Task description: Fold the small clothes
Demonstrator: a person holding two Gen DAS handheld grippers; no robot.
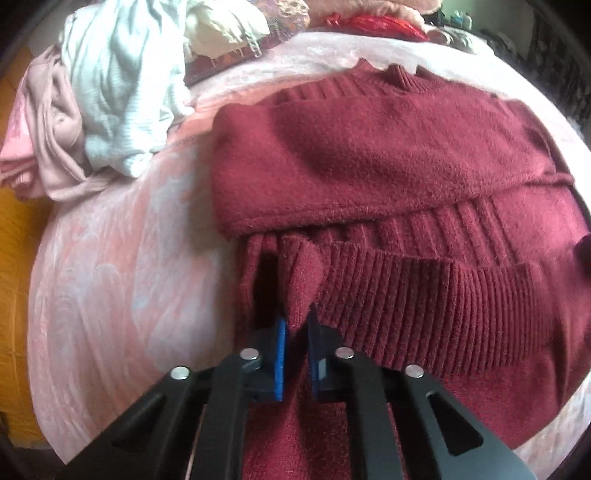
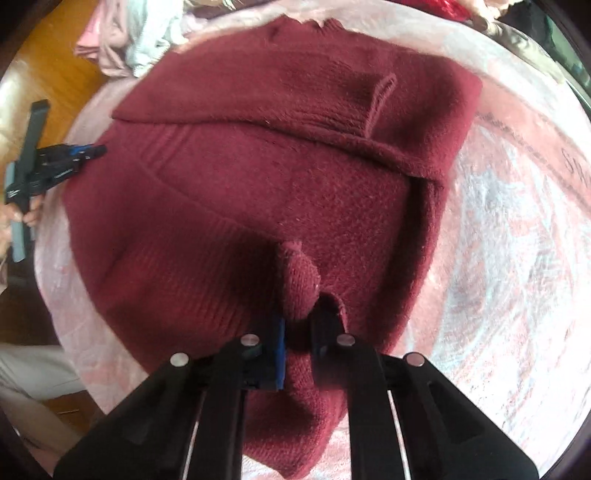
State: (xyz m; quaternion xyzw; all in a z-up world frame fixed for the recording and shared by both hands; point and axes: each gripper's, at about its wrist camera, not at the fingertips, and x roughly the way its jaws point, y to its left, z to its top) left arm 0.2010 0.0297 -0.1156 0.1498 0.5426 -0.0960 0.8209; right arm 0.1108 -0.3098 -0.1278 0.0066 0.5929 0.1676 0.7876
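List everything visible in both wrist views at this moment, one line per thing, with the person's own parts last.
sweater: one, dark red, spread on the bed, sleeves folded in
bed cover: one, pink and white, under the sweater
clothes pile: several pieces, pale blue, pink and cream, far left of the bed
floor: orange-brown, left of the bed
left gripper: black with blue pads, shut on the sweater
right gripper: black with blue pads, shut on the sweater
hand: one, holding the left gripper

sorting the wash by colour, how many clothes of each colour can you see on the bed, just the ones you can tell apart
dark red: 1, the sweater both grippers pinch
pale blue: 1, crumpled garment
dusty pink: 1, garment beside it
cream: 1, cloth behind
bright red: 1, cloth at the far edge
total: 5; the far pile may hide more
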